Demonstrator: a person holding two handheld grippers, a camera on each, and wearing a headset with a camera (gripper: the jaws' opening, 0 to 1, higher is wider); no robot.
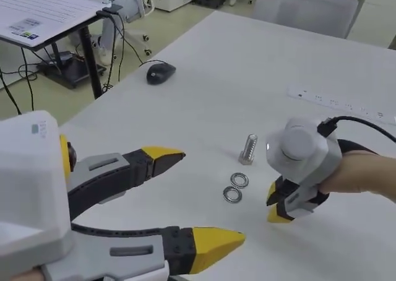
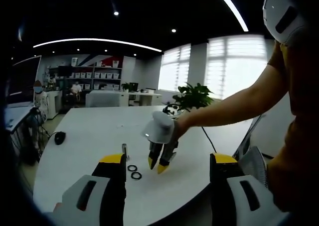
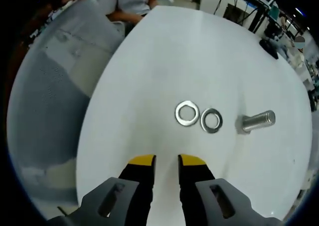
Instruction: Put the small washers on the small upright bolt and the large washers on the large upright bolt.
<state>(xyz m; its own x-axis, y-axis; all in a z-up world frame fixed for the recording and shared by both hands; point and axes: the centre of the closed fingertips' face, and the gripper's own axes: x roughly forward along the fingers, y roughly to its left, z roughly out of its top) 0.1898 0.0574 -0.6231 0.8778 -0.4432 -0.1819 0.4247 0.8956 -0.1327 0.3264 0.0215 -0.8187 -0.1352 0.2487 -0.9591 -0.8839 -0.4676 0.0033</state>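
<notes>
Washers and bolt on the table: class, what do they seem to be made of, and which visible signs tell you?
Washers: bright bare metal, likely steel; silvery with shiny highlights. Bolt: similar silvery metal, slightly duller, with a threaded shaft; possibly plated, though the look leaves that open.

The left gripper point(image 1: 210, 195) runs off the head view's left and bottom edges, so most of its body is lost. The top edge crops the laptop point(image 1: 43, 8), the right edge the power strip point(image 1: 346, 104). In the left gripper view, the bolt point(image 2: 125, 149) stands with its foot behind that gripper's jaw, and the washers point(image 2: 133, 171) are too small to size.
</notes>
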